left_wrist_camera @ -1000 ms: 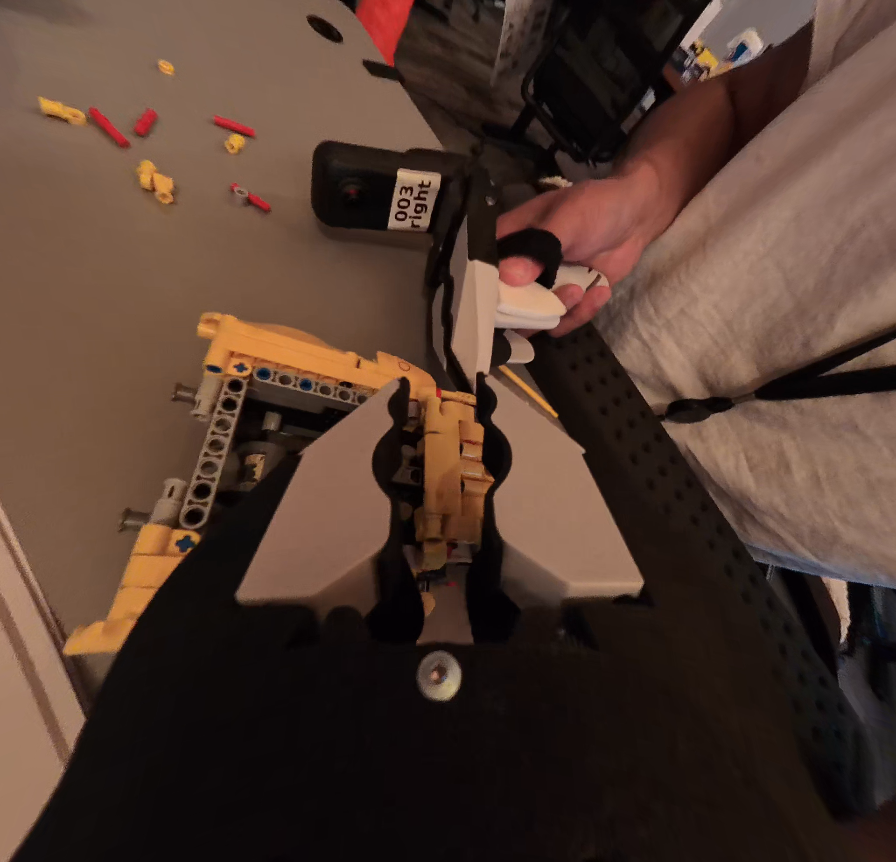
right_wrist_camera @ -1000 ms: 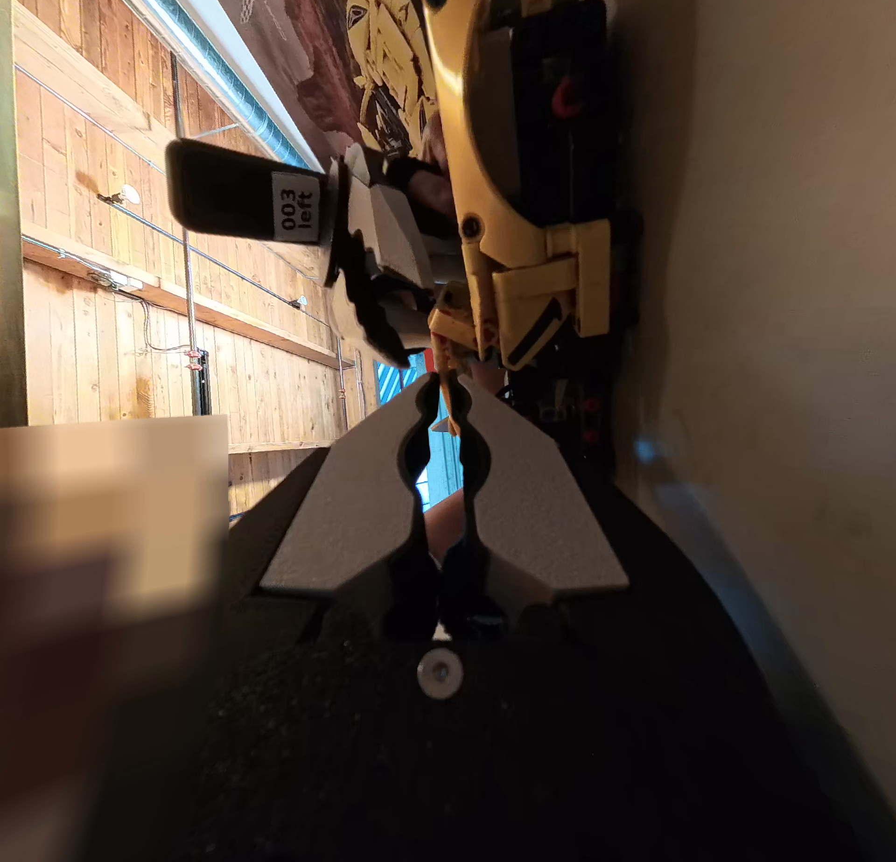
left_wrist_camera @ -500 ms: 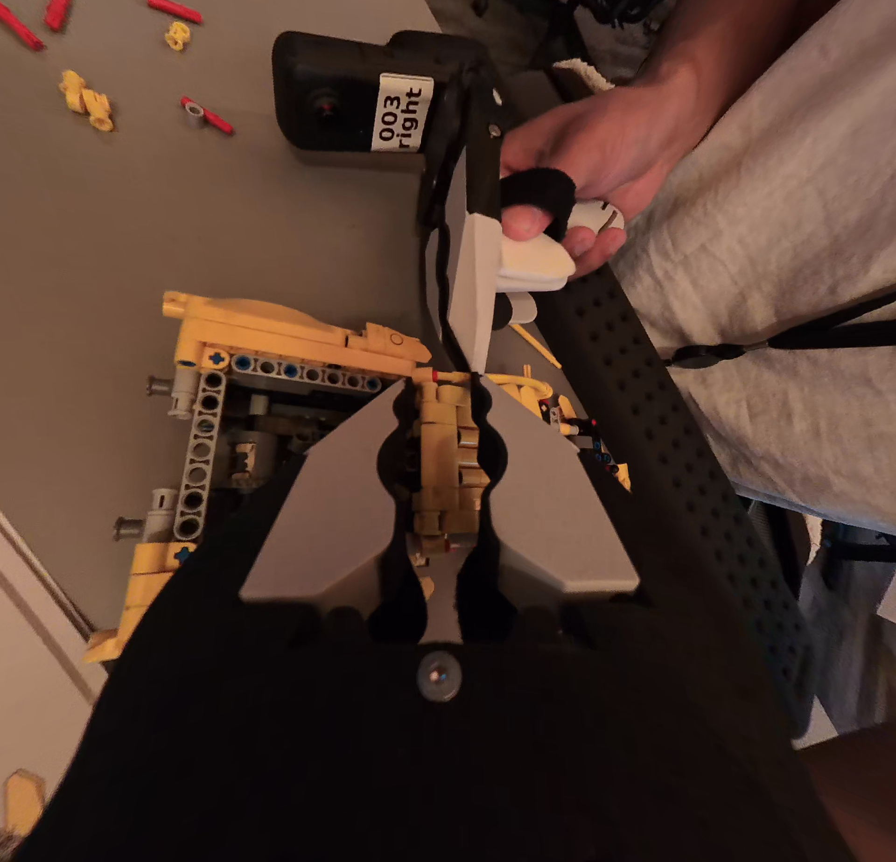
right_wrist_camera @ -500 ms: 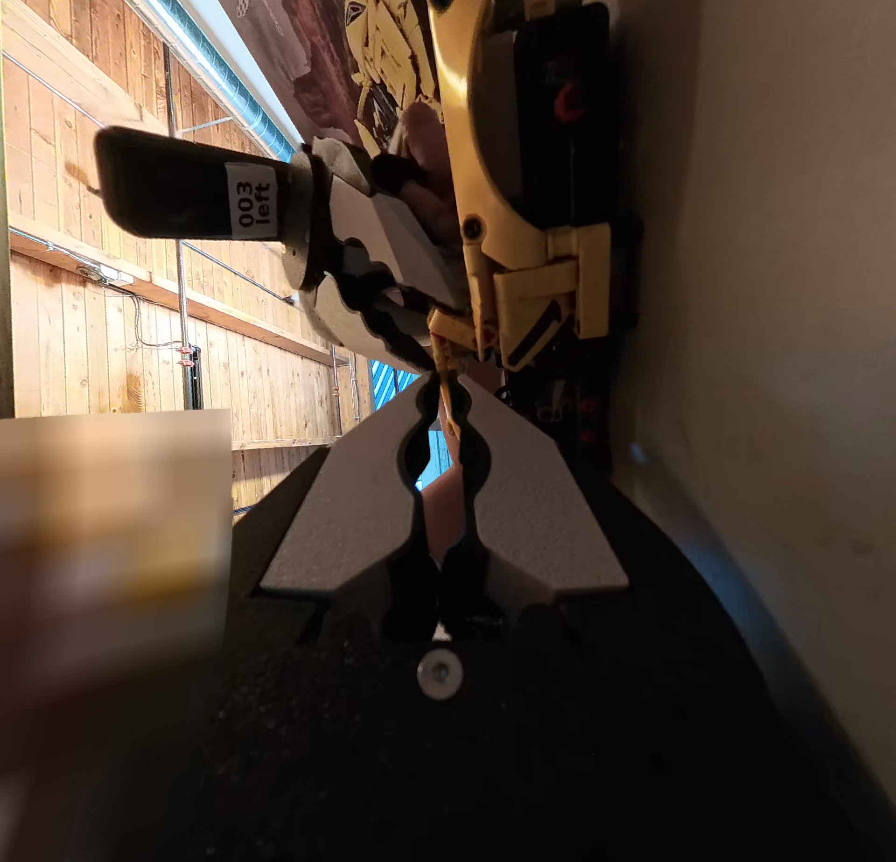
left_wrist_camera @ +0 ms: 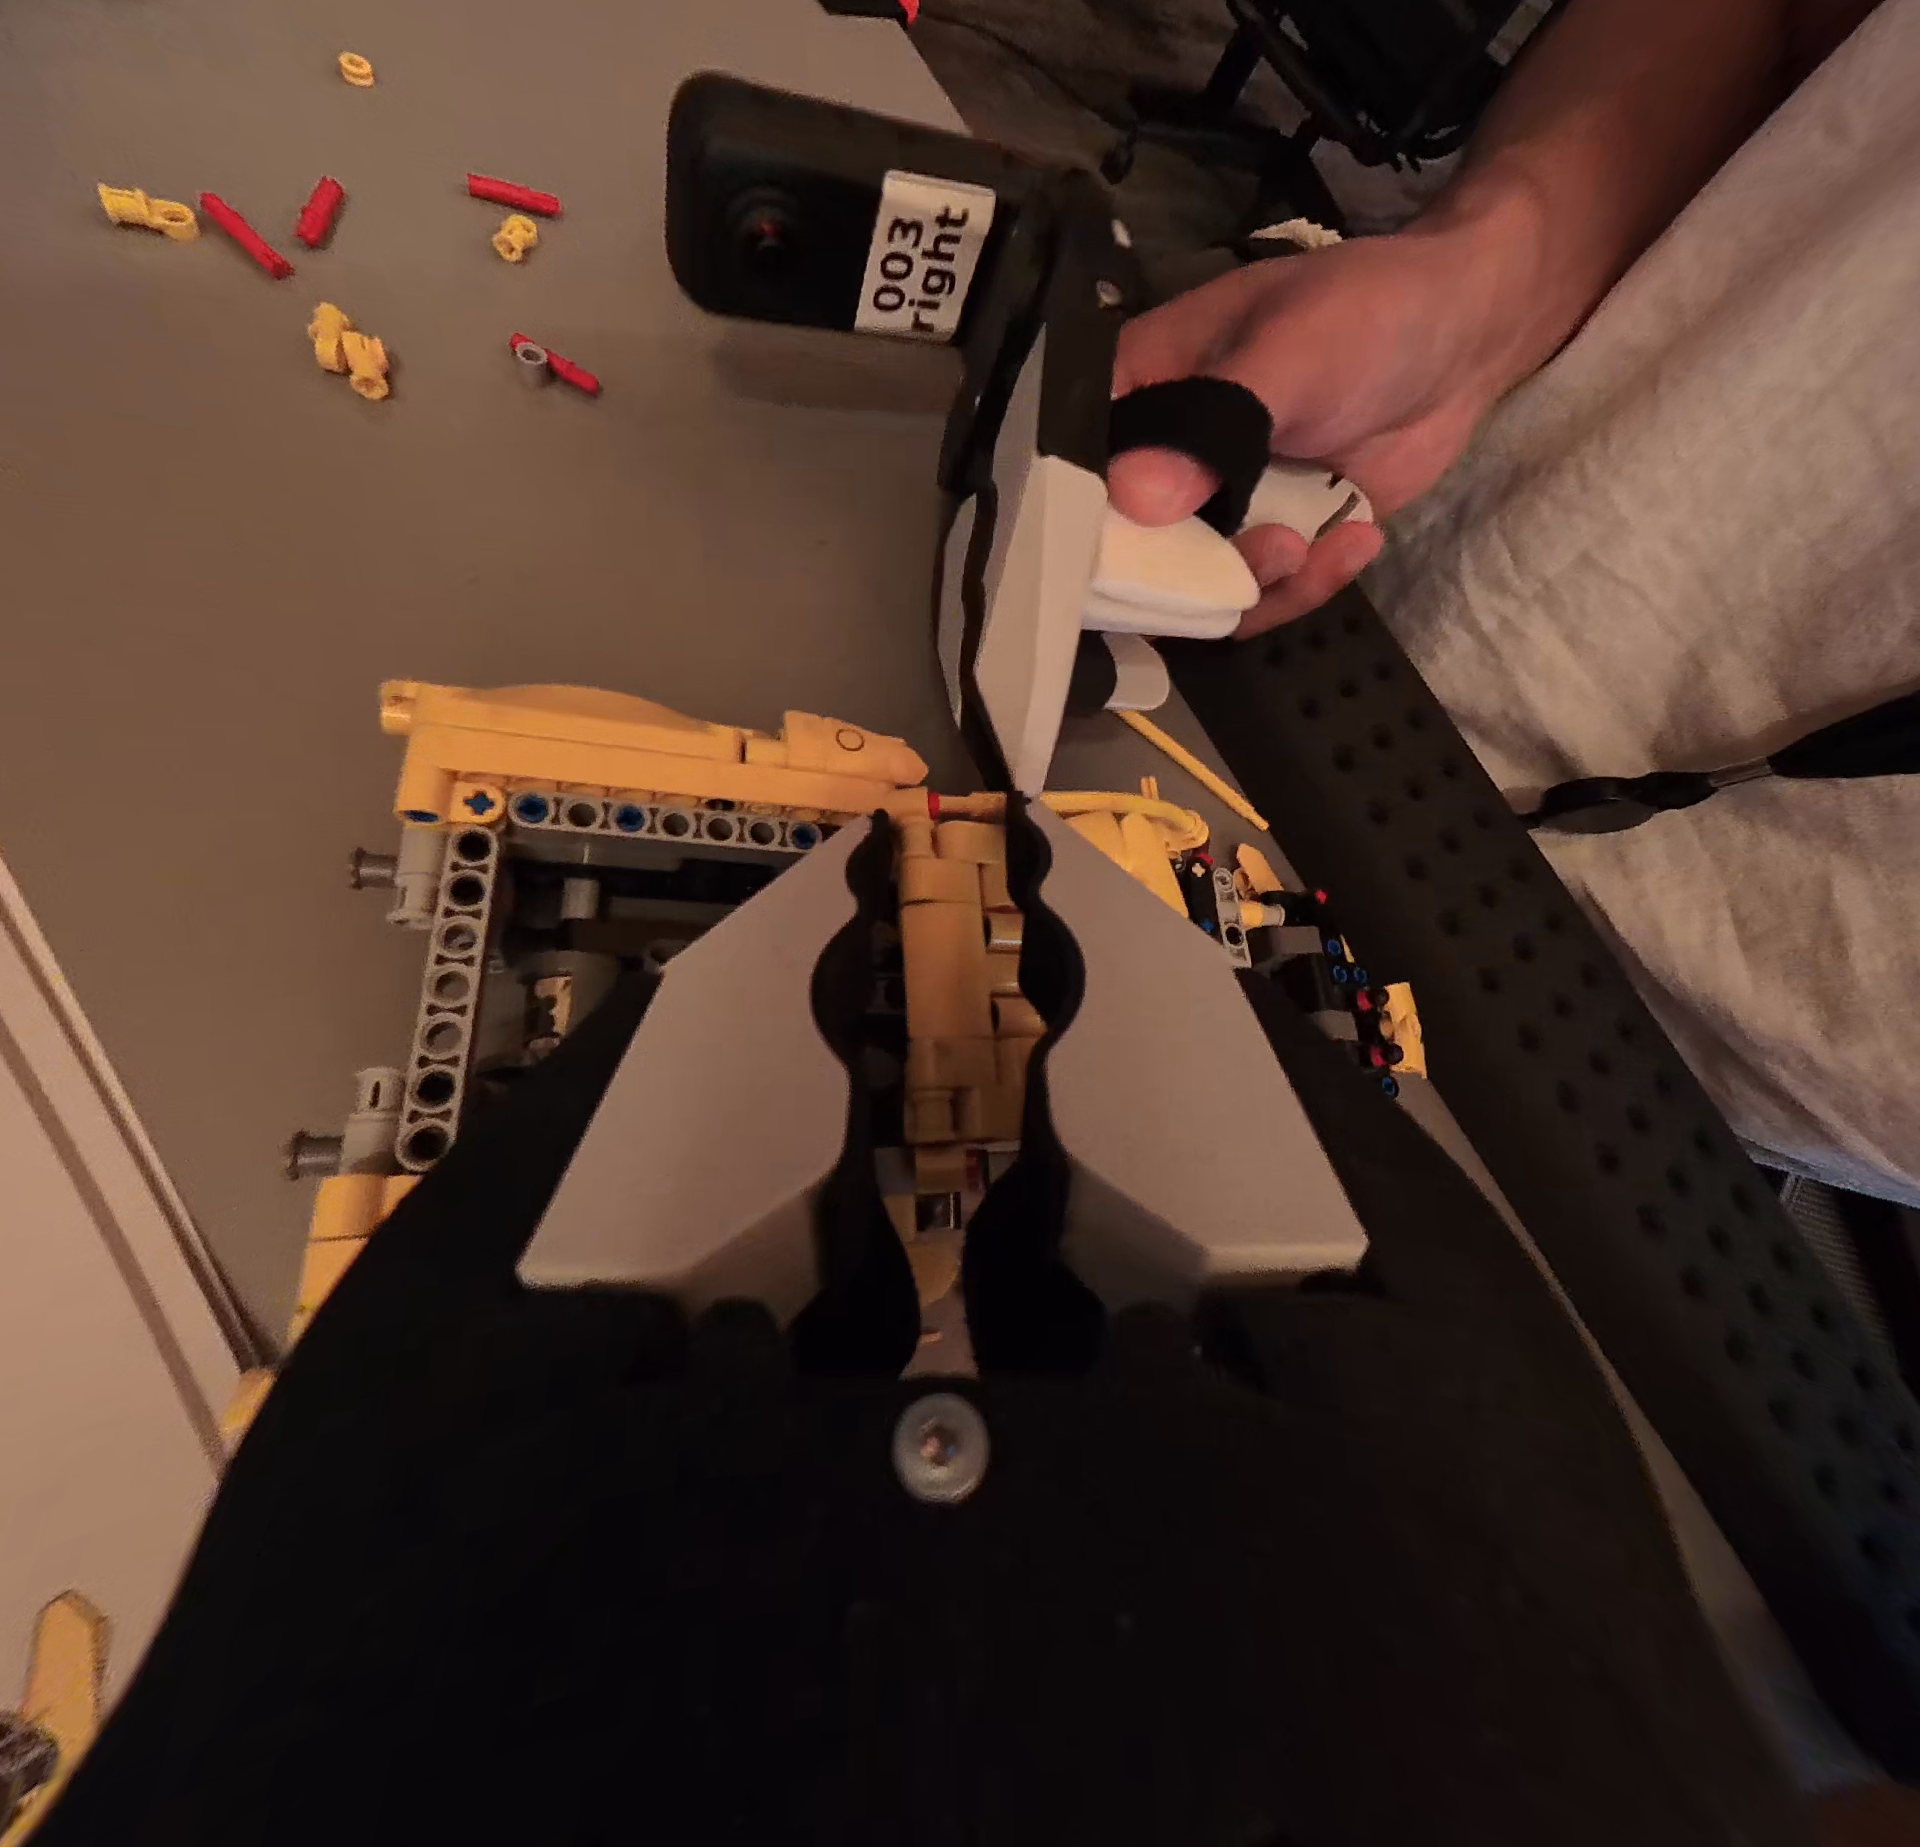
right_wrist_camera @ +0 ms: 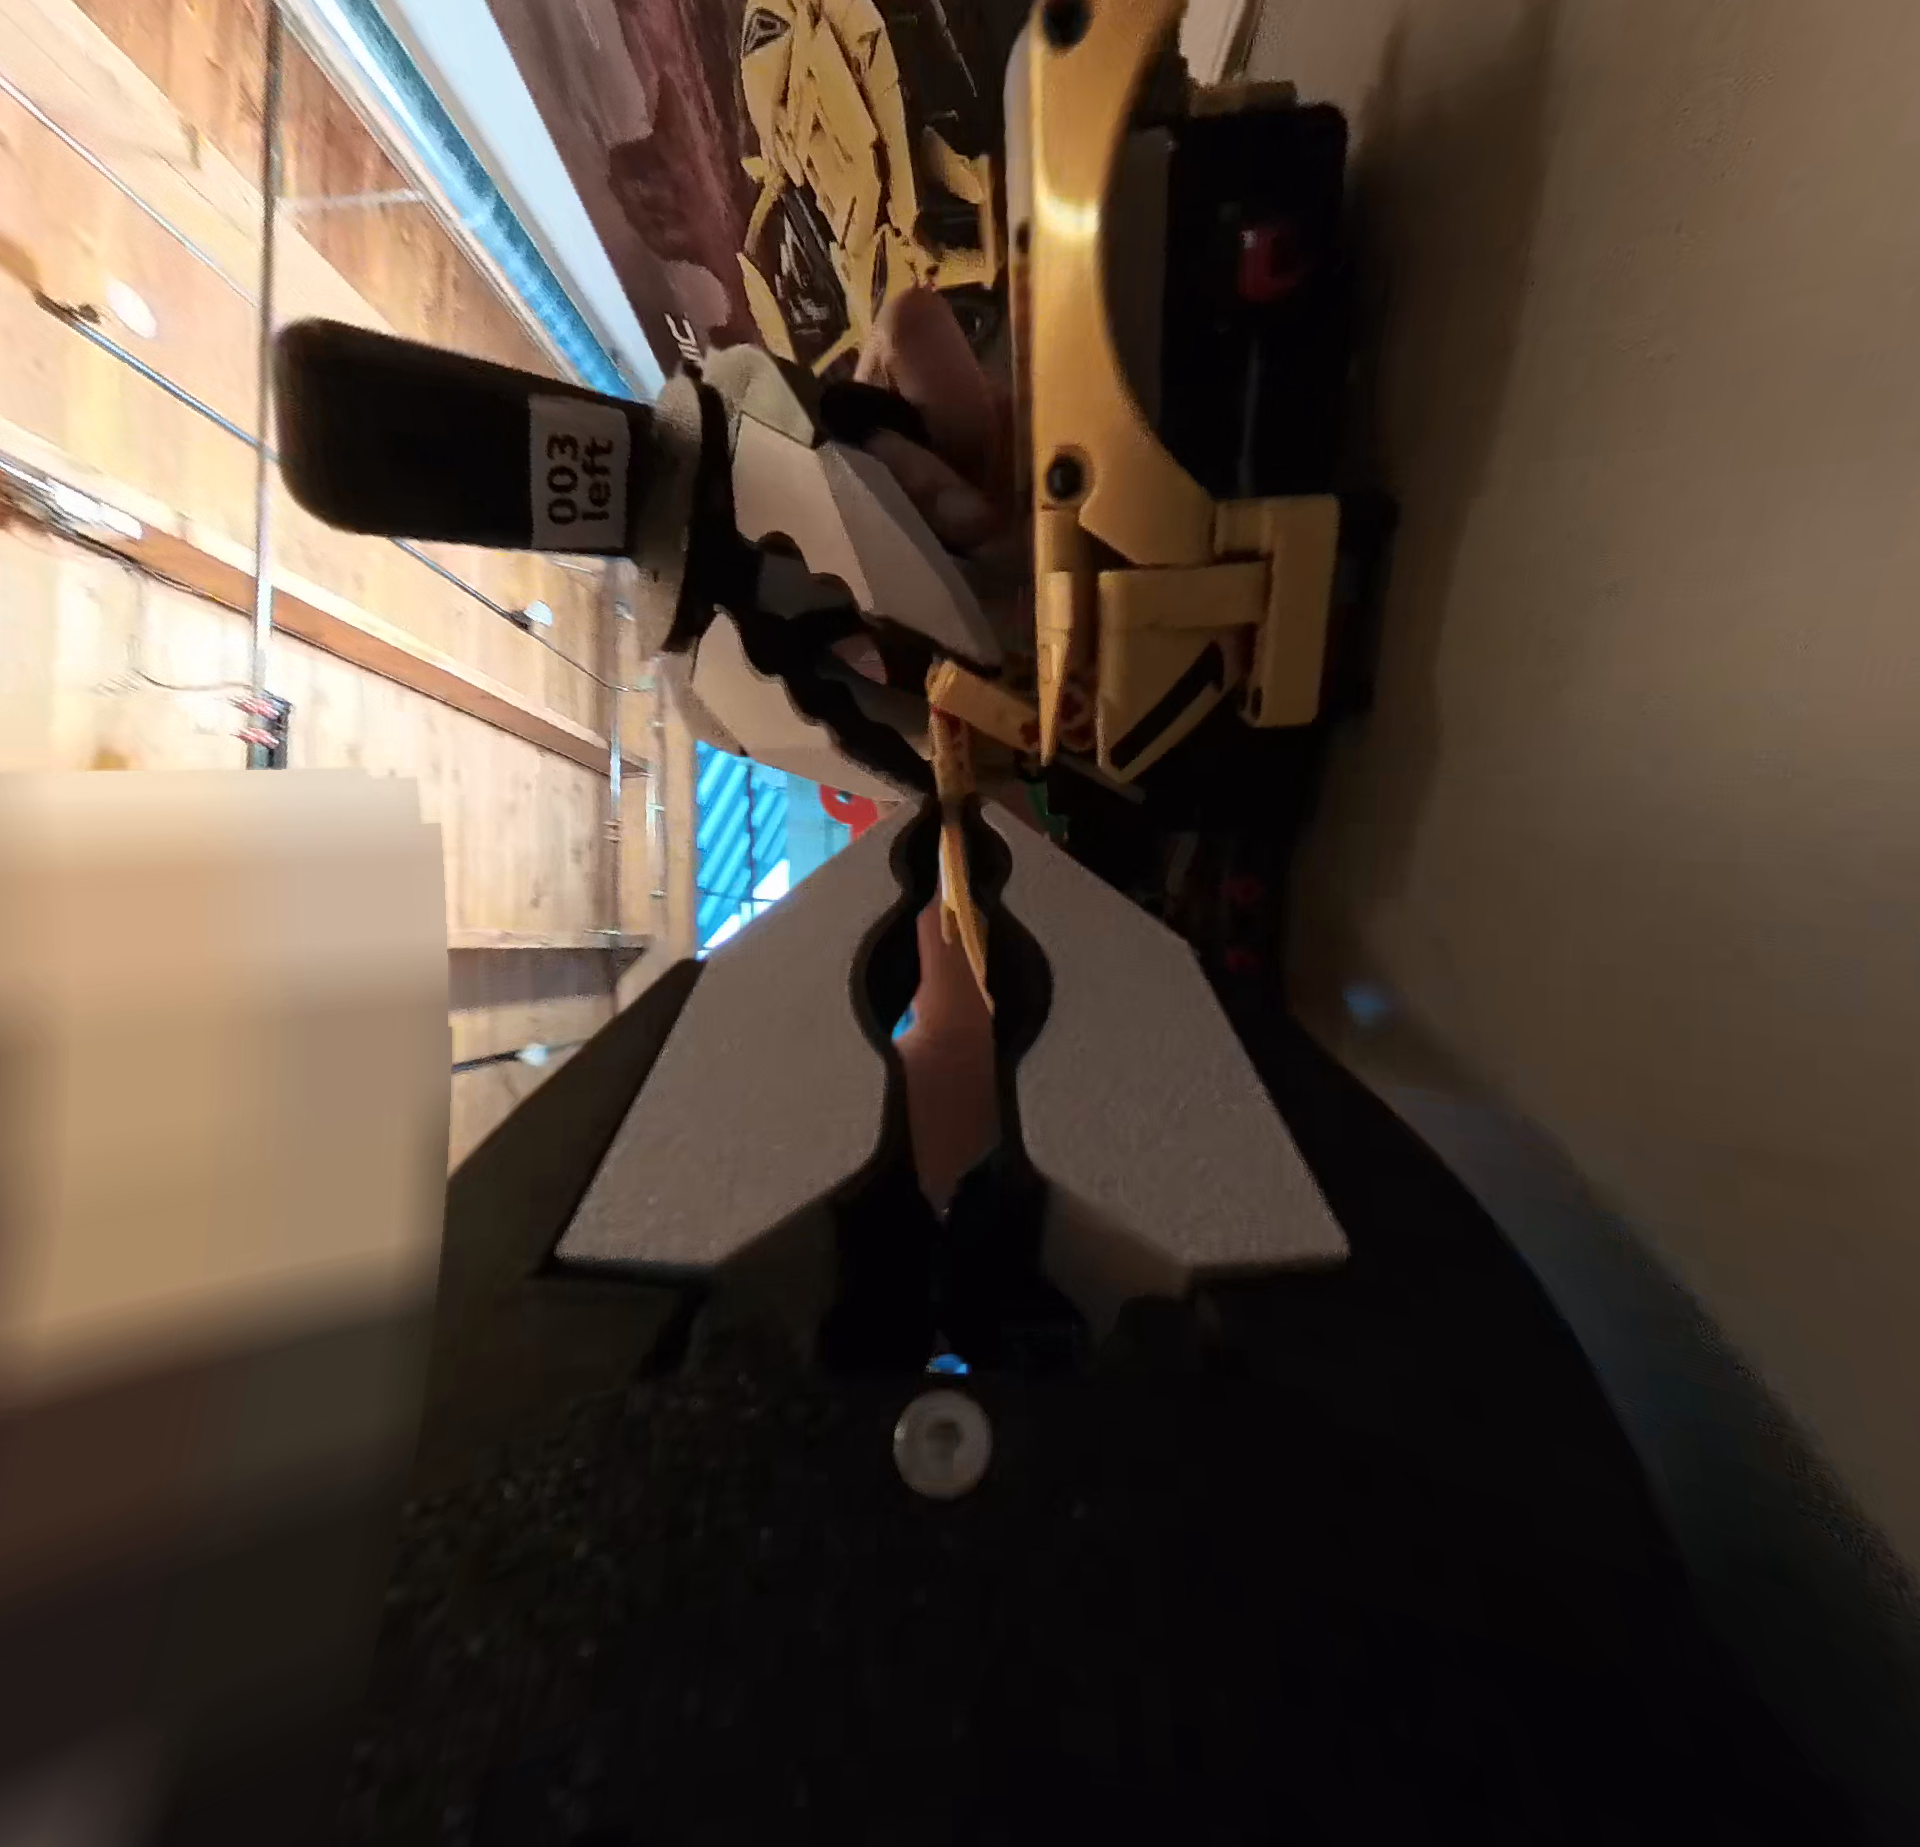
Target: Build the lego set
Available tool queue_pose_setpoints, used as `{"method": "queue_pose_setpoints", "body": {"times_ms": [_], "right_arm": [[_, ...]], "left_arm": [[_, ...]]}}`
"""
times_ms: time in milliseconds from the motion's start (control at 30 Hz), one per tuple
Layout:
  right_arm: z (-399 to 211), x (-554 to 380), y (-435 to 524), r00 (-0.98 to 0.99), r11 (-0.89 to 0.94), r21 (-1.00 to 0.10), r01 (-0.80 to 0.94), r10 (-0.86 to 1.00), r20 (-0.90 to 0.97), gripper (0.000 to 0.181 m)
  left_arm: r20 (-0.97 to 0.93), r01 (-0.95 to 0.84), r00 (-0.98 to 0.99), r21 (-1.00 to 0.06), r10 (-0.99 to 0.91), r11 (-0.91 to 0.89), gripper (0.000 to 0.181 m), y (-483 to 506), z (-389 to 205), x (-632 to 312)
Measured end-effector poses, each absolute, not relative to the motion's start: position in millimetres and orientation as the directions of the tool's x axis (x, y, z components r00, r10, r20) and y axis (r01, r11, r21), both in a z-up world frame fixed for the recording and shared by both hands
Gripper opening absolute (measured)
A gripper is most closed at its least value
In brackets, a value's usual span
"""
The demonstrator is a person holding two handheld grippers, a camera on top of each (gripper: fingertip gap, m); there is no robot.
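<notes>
The left gripper [left_wrist_camera: 951, 966] has its fingers clenched on a yellow block of the half-built car model [left_wrist_camera: 623, 789] lying on the tabletop [left_wrist_camera: 312, 550]. The right gripper [right_wrist_camera: 951, 862] pinches a thin yellow piece [right_wrist_camera: 961, 904] at the model's edge. Farther off, loose red and yellow pins [left_wrist_camera: 343, 280] lie unused; I judge much building remains.
</notes>
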State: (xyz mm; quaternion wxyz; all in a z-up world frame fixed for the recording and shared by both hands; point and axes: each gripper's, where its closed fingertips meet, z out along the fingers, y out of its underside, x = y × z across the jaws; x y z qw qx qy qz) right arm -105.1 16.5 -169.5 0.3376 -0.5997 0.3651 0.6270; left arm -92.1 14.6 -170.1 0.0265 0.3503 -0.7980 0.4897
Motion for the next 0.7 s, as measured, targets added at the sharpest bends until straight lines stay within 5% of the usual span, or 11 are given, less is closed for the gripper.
{"method": "queue_pose_setpoints", "body": {"times_ms": [267, 400, 700], "right_arm": [[-171.5, -107.4, 17.6, 0.349, -0.539, -0.309, -0.784, 0.03, -0.937, 0.003], [-171.0, -107.8, 17.5, 0.183, -0.552, -0.154, -0.819, 0.003, -0.983, 0.002], [-170.8, -106.6, 19.4, 0.03, -0.511, -0.004, -0.859, -0.044, -0.999, 0.002]], "left_arm": [[0.402, -0.604, -0.731, -0.757, -0.551, 0.25, 0.021, 14.9, -170.1, -91.3], [0.397, -0.604, -0.723, -0.759, -0.565, 0.241, 0.021, 15.5, -169.8, -91.3], [0.486, -0.639, -0.68, -0.76, -0.549, 0.119, 0.016, 18.9, -164.0, -84.3]]}}
